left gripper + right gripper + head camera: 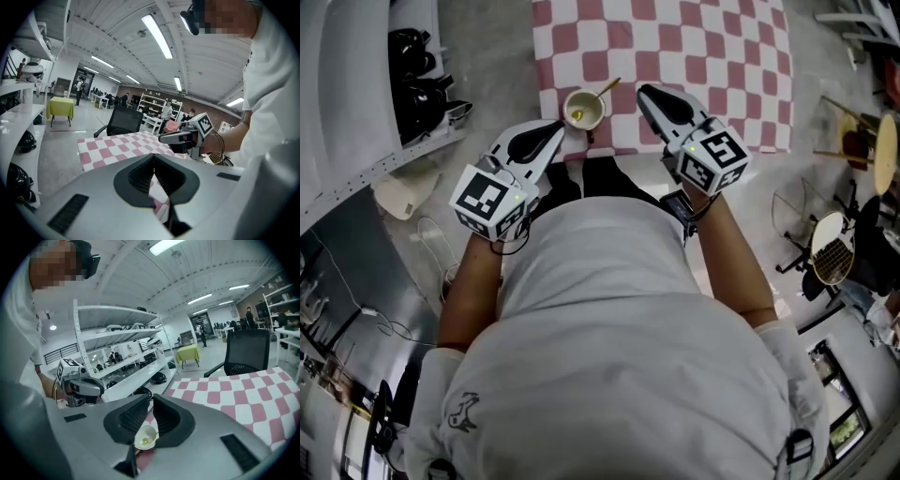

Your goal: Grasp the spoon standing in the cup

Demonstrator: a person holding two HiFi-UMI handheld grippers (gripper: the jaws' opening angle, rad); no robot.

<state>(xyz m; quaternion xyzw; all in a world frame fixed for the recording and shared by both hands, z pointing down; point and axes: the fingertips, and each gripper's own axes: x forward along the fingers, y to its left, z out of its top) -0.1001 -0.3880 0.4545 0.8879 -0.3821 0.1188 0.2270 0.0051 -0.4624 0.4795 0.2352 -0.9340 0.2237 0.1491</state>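
Observation:
A small cream cup stands near the front edge of the pink-and-white checked table. A wooden-handled spoon leans out of it toward the far right. My left gripper is shut and empty, its tip just left of the cup. My right gripper is also shut and empty, a short way right of the cup. In the right gripper view the cup shows below the closed jaws, with something yellow inside it. The left gripper view shows only cloth past its jaws.
White shelving with dark helmets-like items runs along the left. A black office chair stands behind the table. Cables lie on the floor at the left, and wire stools stand at the right.

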